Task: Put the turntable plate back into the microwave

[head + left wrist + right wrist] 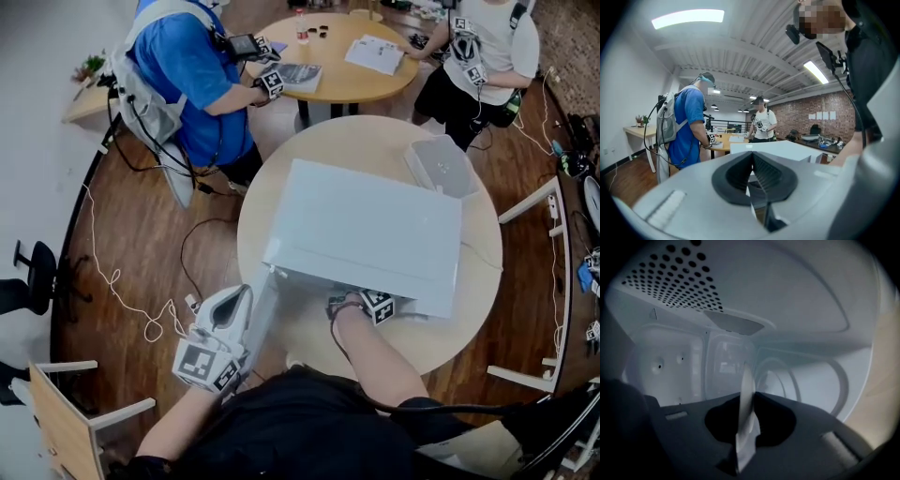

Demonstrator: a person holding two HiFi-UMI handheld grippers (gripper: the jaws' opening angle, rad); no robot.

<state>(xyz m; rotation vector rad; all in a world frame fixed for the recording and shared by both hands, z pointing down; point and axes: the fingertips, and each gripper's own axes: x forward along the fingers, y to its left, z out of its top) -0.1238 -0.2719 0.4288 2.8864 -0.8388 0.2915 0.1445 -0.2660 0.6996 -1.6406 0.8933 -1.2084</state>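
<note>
While the white microwave (366,234) stands on the round table (281,178) with its door (262,319) swung open toward the person's left, the right gripper (749,397) reaches through the front opening. In the head view only its marker cube (378,305) and the forearm behind it show at the lower edge of the casing. The right gripper view looks into the pale cavity. There the two dark jaws are clamped on the rim of the turntable plate (746,427), which appears edge-on as a thin translucent blade rising between them. A perforated panel (679,277) lies overhead, and curved reflections cross the rear wall. Whether the plate touches the cavity floor cannot be told. The left gripper (246,292) is held just beside the open door, outside the cavity. Its own view shows the jaws drawn together, with the microwave top beyond them. A pale grey boxy object (441,164) sits behind the microwave on the same table. Farther off, a person in a blue shirt (187,66) and a person in a white shirt (487,47) stand at a second wooden table (347,56).
</note>
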